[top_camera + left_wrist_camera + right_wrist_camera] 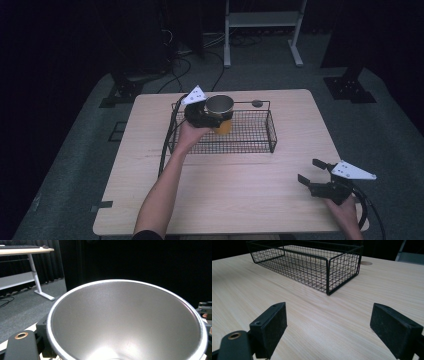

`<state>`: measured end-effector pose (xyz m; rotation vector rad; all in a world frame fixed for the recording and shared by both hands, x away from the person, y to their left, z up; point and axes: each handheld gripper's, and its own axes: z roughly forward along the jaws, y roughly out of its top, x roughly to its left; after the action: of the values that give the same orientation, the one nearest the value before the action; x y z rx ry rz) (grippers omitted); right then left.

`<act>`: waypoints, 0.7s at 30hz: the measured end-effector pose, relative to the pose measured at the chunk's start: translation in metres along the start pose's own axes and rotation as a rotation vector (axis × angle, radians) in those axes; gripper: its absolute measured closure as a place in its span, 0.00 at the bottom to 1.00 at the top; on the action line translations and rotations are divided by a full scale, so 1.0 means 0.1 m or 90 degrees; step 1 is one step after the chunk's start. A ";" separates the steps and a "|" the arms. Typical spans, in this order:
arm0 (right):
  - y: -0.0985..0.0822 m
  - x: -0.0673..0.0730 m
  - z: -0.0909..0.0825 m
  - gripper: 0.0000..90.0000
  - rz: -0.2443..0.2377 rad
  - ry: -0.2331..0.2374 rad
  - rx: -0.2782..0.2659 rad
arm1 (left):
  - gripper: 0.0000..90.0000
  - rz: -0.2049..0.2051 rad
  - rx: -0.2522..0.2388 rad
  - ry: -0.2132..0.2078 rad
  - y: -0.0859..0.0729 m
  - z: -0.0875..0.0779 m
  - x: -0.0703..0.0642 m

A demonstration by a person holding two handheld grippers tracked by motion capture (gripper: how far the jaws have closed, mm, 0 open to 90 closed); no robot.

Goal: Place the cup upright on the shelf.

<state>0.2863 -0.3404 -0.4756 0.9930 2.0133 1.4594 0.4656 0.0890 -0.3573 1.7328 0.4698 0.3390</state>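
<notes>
Steel cup [220,106] clamped by left gripper [212,119] over basket [250,146]; right gripper [314,172] released near table edge [320,231].

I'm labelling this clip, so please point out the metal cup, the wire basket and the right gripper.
metal cup [220,104]: high view, inside its open mouth.
wire basket [342,267]: right gripper view, near end wall mesh.
right gripper [313,171]: high view, midway between its open fingertips.

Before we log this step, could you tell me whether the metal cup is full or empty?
Empty: the left gripper view looks into the metal cup and shows bare steel walls.
</notes>
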 end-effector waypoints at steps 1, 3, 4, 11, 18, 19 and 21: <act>0.00 0.00 0.00 0.14 0.000 0.000 0.000 | 0.14 0.000 -0.004 -0.004 0.01 0.01 0.01; 0.00 0.00 0.00 0.14 0.000 0.001 0.000 | 0.14 -0.003 -0.009 -0.008 0.00 0.01 0.03; 0.00 0.00 0.00 0.14 0.000 0.001 0.000 | 0.14 -0.004 -0.007 -0.010 0.01 0.01 0.03; 0.00 0.00 0.00 0.14 -0.001 0.001 0.000 | 0.14 -0.005 0.010 -0.022 0.00 0.06 0.08; 0.00 0.00 0.00 0.14 0.000 0.001 0.000 | 0.14 -0.001 0.006 -0.040 -0.02 0.13 0.13; 0.00 0.00 0.00 0.14 0.000 0.001 0.000 | 0.14 0.002 0.006 -0.038 -0.03 0.14 0.13; 0.00 0.00 0.00 0.14 0.001 0.001 0.000 | 0.14 0.005 0.008 -0.037 -0.05 0.16 0.14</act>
<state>0.2863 -0.3405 -0.4756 0.9947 2.0133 1.4621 0.4851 0.0831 -0.3656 1.7526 0.4245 0.2916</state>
